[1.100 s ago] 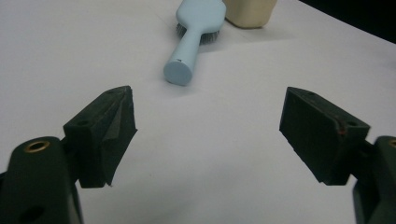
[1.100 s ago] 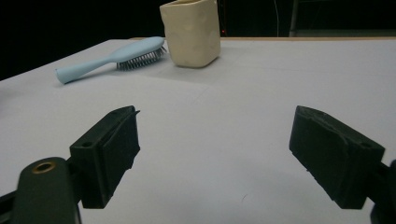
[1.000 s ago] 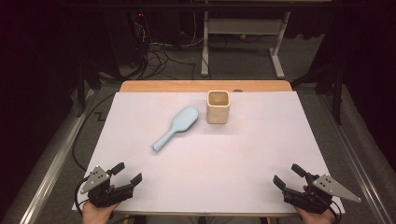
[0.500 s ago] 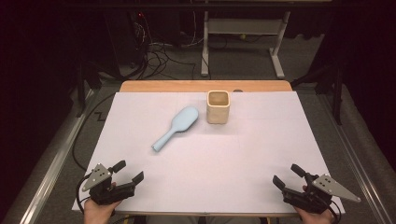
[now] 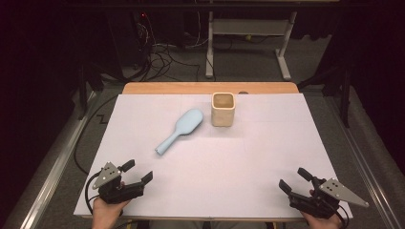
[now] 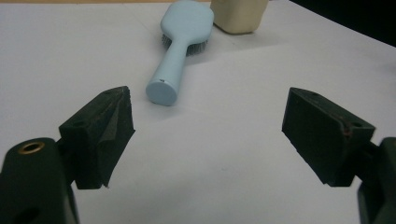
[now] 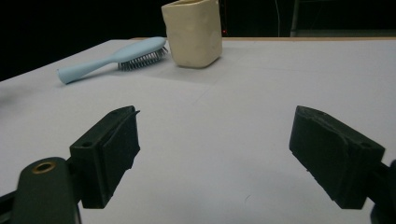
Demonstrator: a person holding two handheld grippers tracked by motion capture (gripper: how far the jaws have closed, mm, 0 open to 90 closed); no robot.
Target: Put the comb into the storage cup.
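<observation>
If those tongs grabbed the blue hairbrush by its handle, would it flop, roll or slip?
The blue hairbrush looks like moulded plastic, so probably stiff, not floppy. It lies bristles down, which should keep it from rolling when nudged. Its handle is smooth and rounded, so it might twist or slip between the pads, with the broad head weighing one end down.

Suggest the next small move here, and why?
Probably advance the left tool toward the blue hairbrush handle. Its jaws stand open and empty, the handle end points toward it in the left gripper view, and it lies bristles down beside the beige cup, apart from both tools.
</observation>
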